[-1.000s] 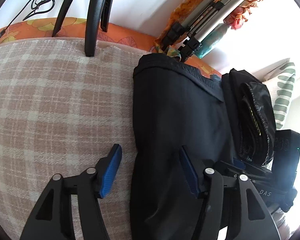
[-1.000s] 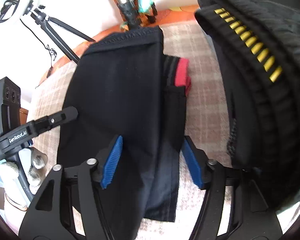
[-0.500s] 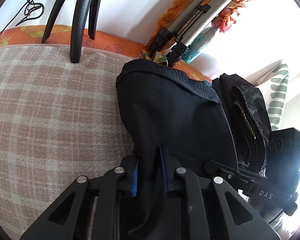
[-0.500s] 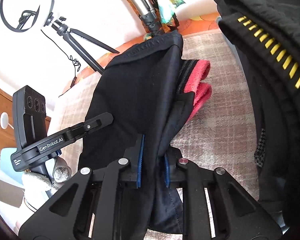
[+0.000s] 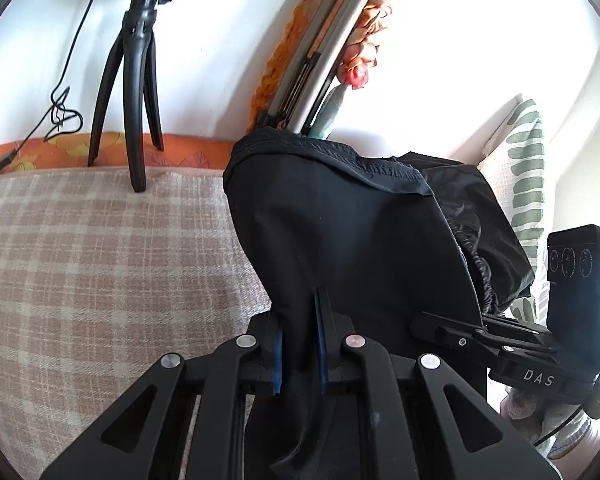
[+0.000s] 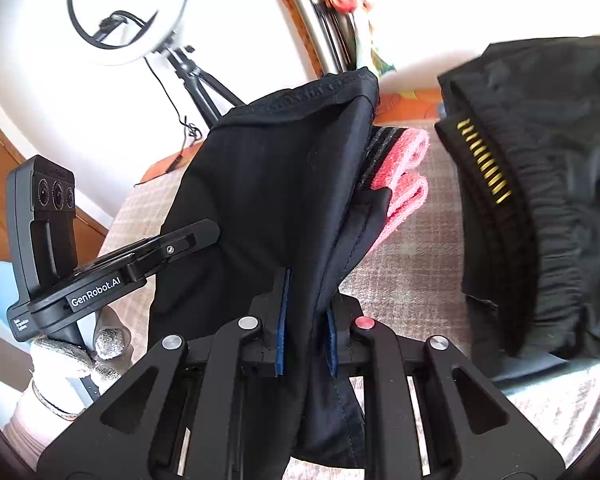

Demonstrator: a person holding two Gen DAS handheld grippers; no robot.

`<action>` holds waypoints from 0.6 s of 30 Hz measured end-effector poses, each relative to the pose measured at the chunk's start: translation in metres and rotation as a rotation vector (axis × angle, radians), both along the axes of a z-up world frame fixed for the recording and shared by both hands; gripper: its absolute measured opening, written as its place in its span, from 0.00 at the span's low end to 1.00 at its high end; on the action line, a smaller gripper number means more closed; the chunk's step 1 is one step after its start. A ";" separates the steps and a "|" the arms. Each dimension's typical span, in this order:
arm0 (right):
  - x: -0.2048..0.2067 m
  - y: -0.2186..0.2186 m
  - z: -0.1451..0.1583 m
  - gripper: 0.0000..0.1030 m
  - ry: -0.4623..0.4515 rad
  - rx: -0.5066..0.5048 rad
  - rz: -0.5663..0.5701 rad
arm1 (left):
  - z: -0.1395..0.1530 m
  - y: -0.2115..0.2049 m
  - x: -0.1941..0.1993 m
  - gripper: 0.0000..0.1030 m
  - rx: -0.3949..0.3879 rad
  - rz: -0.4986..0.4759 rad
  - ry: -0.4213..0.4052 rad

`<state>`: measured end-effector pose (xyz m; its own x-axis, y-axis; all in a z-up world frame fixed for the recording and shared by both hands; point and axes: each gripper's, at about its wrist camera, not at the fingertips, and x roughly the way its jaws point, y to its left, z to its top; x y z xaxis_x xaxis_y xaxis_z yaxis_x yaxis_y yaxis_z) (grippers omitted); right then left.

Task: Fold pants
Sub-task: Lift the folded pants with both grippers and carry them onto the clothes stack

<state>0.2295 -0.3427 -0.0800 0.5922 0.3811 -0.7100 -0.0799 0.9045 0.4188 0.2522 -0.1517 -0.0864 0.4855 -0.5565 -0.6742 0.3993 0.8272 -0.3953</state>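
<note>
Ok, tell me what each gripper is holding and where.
Both grip the black pants: left gripper and right gripper each pinch bunched fabric at the near end.

Left tongs (image 5: 300,336) and right tongs (image 6: 306,320) clamp cloth (both tilted downward).

White wall (image 5: 220,40), plaid bedcover (image 5: 100,260)
</note>
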 end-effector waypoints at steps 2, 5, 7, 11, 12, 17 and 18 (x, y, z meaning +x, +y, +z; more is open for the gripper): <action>-0.011 -0.003 0.013 0.16 -0.028 -0.020 0.007 | 0.013 -0.002 -0.011 0.10 0.002 -0.001 -0.033; -0.026 -0.012 0.030 0.15 -0.056 -0.029 0.006 | 0.033 -0.007 -0.029 0.10 0.019 -0.015 -0.094; -0.037 -0.018 0.043 0.15 -0.076 -0.042 0.004 | 0.045 -0.013 -0.039 0.10 0.023 -0.023 -0.128; -0.052 -0.029 0.067 0.15 -0.104 -0.063 -0.010 | 0.064 -0.034 -0.051 0.10 0.027 -0.047 -0.180; -0.055 -0.033 0.070 0.16 -0.108 -0.067 -0.012 | 0.068 -0.041 -0.052 0.10 0.027 -0.054 -0.188; -0.067 -0.058 0.083 0.16 -0.120 -0.089 -0.033 | 0.078 -0.068 -0.056 0.10 0.019 -0.096 -0.206; -0.070 -0.064 0.084 0.15 -0.121 -0.095 -0.038 | 0.080 -0.075 -0.056 0.10 0.019 -0.105 -0.208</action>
<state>0.1597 -0.4071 0.0044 0.6883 0.2915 -0.6643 -0.0896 0.9429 0.3209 0.1957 -0.2262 -0.0064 0.5555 -0.5993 -0.5764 0.5547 0.7835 -0.2801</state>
